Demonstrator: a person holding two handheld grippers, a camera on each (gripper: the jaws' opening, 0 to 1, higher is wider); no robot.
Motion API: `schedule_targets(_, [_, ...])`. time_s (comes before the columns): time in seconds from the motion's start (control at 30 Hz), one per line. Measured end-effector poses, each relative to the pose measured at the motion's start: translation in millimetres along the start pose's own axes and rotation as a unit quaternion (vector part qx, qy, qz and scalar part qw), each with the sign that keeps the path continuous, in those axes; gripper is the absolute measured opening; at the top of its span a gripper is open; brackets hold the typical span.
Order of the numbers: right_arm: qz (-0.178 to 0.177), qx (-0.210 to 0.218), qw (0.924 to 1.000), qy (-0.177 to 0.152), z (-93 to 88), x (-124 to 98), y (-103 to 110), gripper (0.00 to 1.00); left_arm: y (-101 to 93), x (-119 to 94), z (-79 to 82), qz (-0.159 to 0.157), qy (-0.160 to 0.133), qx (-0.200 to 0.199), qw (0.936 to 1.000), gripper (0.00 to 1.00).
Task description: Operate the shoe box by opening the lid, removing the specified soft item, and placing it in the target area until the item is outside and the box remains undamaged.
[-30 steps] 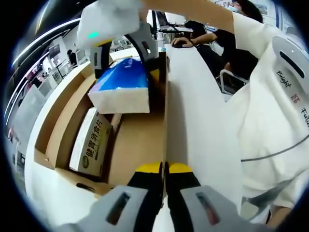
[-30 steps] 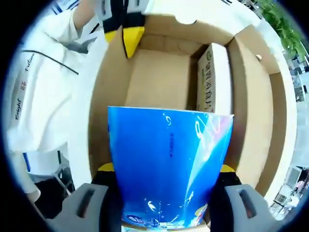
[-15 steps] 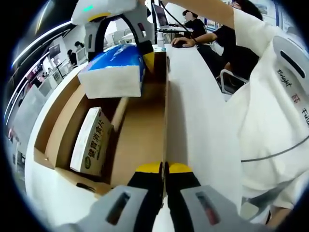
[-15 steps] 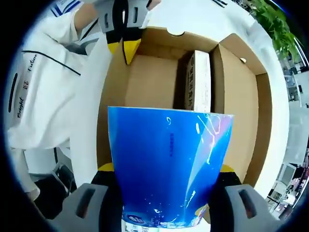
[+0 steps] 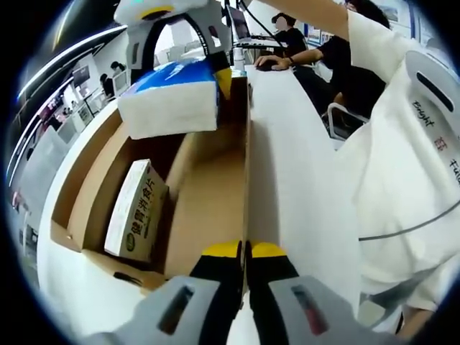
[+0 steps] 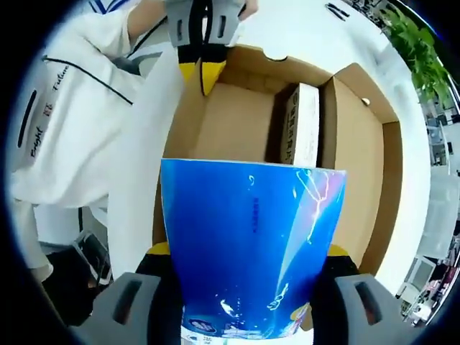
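Lid of brown cardboard shoe box (image 6: 359,165) already open. Left gripper (image 5: 244,253), jaws closed, pinching upright white lid panel (image 5: 287,187) of the box. Right gripper (image 6: 248,251), jaws spread wide, clamping blue plastic-wrapped soft tissue pack (image 6: 251,244), lifted above the box, clear of its rim. White-and-green carton (image 5: 136,210) lying inside the box. Remaining: carry pack beside the box to target area, release.
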State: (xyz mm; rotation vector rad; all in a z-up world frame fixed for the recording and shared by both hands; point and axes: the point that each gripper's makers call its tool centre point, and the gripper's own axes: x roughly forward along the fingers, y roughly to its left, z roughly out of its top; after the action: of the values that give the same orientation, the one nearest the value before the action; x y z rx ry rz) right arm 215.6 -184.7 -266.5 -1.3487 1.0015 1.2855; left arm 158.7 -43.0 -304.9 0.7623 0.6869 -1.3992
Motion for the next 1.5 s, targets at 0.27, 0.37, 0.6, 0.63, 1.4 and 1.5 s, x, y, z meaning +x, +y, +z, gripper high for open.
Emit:
schedule_targets(0.27, [-0.004, -0.010, 0.9998, 0.018, -13.2, -14.1, 0.9, 0.71, 0.4, 0.3, -0.1, -0.001, 0.001, -0.001, 1.0000, 0.01])
schedule_targets(0.37, [-0.018, -0.004, 0.9997, 0.013, -14.7, -18.8, -1.4, 0.71, 0.6, 0.2, 0.0, -0.001, -0.001, -0.001, 1.0000, 0.01])
schedule_targets(0.6, [-0.013, 0.003, 0.9999, 0.005, -12.5, -28.8, 0.9, 0.70, 0.5, 0.4, -0.1, -0.001, 0.000, 0.000, 1.0000, 0.01])
schedule_targets(0.63, [-0.013, 0.000, 0.9999, 0.011, -14.2, -31.2, 2.0, 0.70, 0.5, 0.4, 0.0, -0.001, -0.001, 0.000, 1.0000, 0.01])
schedule_targets(1.4, [-0.021, 0.017, 0.9993, 0.024, -30.1, -45.1, 0.8, 0.70, 0.8, 0.4, 0.1, -0.001, -0.002, 0.001, 1.0000, 0.01])
schedule_targets(1.5, [-0.014, 0.012, 0.9996, 0.022, -32.1, -45.3, 7.6, 0.70, 0.7, 0.4, 0.2, -0.001, -0.002, 0.001, 1.0000, 0.01])
